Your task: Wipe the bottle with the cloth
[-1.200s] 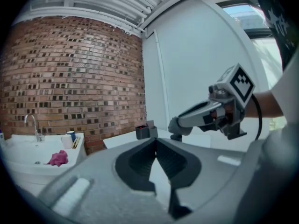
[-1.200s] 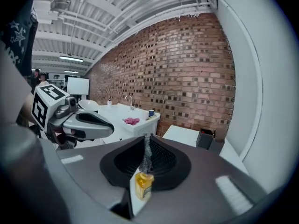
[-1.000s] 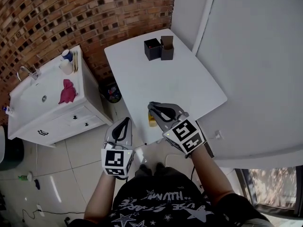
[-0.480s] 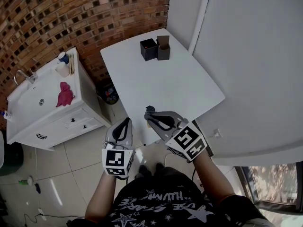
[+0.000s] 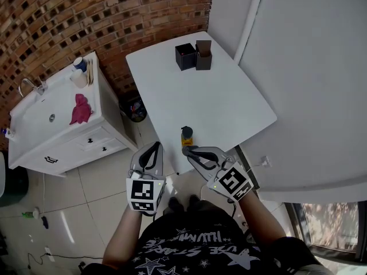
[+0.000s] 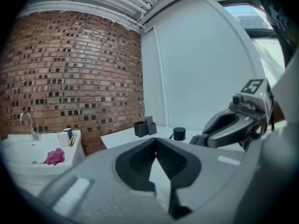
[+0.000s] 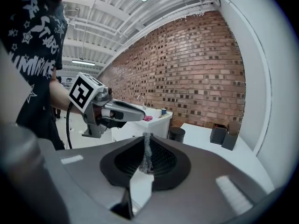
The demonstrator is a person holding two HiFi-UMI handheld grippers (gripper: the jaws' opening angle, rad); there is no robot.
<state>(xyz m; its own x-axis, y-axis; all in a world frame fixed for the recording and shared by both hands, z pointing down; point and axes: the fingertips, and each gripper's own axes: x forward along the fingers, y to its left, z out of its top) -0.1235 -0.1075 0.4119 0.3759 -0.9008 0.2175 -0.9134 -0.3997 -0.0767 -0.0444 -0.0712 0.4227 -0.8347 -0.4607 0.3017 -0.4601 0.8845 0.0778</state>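
A small amber bottle (image 5: 186,136) with a black cap (image 6: 179,133) stands upright at the near edge of the white table (image 5: 229,102). My right gripper (image 5: 187,150) is just short of it, on my side, shut on a thin strip of grey cloth (image 7: 146,155) that stands up between the jaws. The cap (image 7: 176,134) shows beyond the right jaws. My left gripper (image 5: 154,147) hangs off the table's left over the floor, shut with nothing in it (image 6: 155,147). A pink cloth (image 5: 80,109) lies on the sink counter.
A black box (image 5: 184,57) and a brown box (image 5: 203,55) stand at the table's far end. A white vanity with a sink (image 5: 46,119), a tap and toiletries stands left against the brick wall. A bin (image 5: 133,110) sits between the vanity and the table.
My right gripper has drawn back toward me and lower, off the bottle, which now shows whole at the table edge. The left gripper has stayed put.
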